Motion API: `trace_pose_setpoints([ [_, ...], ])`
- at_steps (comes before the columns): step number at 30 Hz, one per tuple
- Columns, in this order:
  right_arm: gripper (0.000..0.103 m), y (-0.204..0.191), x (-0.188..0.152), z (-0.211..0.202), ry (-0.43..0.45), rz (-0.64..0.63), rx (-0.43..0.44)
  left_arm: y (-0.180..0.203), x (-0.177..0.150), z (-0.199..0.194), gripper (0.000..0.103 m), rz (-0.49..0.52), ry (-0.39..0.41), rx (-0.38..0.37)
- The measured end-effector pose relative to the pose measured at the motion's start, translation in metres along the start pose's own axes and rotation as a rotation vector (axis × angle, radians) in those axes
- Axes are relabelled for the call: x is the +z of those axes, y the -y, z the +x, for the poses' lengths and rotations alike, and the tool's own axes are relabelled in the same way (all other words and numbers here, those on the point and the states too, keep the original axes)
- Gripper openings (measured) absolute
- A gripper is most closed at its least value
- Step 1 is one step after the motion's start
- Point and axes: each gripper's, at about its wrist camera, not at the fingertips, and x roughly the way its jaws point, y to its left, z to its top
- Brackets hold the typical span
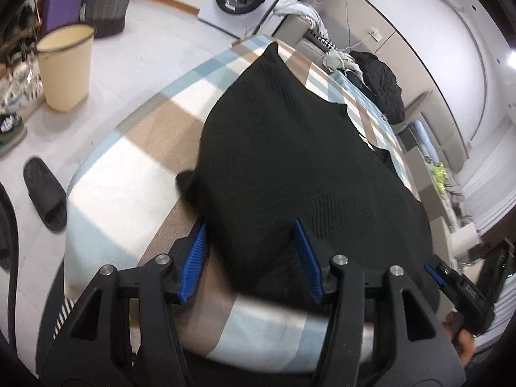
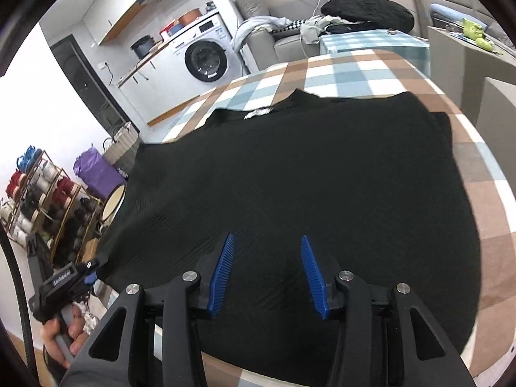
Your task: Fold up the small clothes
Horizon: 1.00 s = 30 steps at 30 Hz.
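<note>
1. left wrist view, nearest: the left gripper (image 1: 250, 235) has its blue ribbed pads parted about halfway, pointing down at the near hem of the black knit top (image 1: 290, 148). the cloth's edge runs between the pads, but the left one stands clear over bare tablecloth and neither visibly pinches; i judge this an open hand, not a grip.

2. right wrist view, nearest: the right gripper (image 2: 267, 242) is likewise parted about halfway, with both pads over the black knit top (image 2: 290, 167) near its lower edge. nothing is bunched or lifted between them, so it holds nothing; whether the tips touch the fabric i cannot tell.

3. further out, the top lies spread and mostly flat on the checked tablecloth (image 2: 338, 64), neck and label at the far side, hem toward the person. that flat layout, i judge, is there so a clean fold can be made; both hands sit along the hem, probably ready to take fresh hold.

4. at the edge of each view the other gripper shows, held in a hand (image 2: 61, 332) beside the table.

5. far off: a cream bin (image 1: 64, 67) on the floor, and a washing machine (image 2: 206, 59) by the wall.
</note>
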Motion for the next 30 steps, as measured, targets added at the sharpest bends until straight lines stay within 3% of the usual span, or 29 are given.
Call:
trace_pose_setpoints([
  [5, 0.045, -0.021, -0.004, 0.016, -0.031, -0.052, -0.016, 0.014, 0.006, 0.016, 0.047, -0.003, 0.054, 0.047],
  [8, 0.045, -0.037, -0.003, 0.026, -0.048, -0.106, -0.005, 0.017, 0.012, 0.028, 0.017, -0.012, 0.063, 0.067],
  [9, 0.045, -0.041, -0.003, 0.03, -0.056, -0.111, 0.0, 0.018, 0.013, 0.03, 0.014, -0.006, 0.068, 0.069],
  [18, 0.045, -0.093, 0.005, 0.076, -0.126, -0.226, 0.023, 0.012, 0.016, 0.018, 0.012, -0.028, 0.086, 0.017],
  [20, 0.045, -0.107, 0.007, 0.084, -0.13, -0.255, 0.028, 0.007, 0.015, 0.014, 0.013, -0.046, 0.085, 0.002],
  [22, 0.045, -0.12, 0.007, 0.09, -0.133, -0.278, 0.05, 0.002, 0.015, 0.015, 0.025, -0.072, 0.063, -0.017],
  [23, 0.045, -0.126, 0.008, 0.093, -0.137, -0.286, 0.06, 0.0, 0.017, 0.017, 0.044, -0.084, 0.045, -0.029],
  [24, 0.045, -0.13, 0.008, 0.096, -0.138, -0.291, 0.07, -0.002, 0.017, 0.017, 0.054, -0.089, 0.044, -0.036],
  [30, 0.045, -0.142, 0.008, 0.105, -0.146, -0.309, 0.077, 0.003, 0.023, 0.025, 0.055, -0.042, 0.069, -0.024],
])
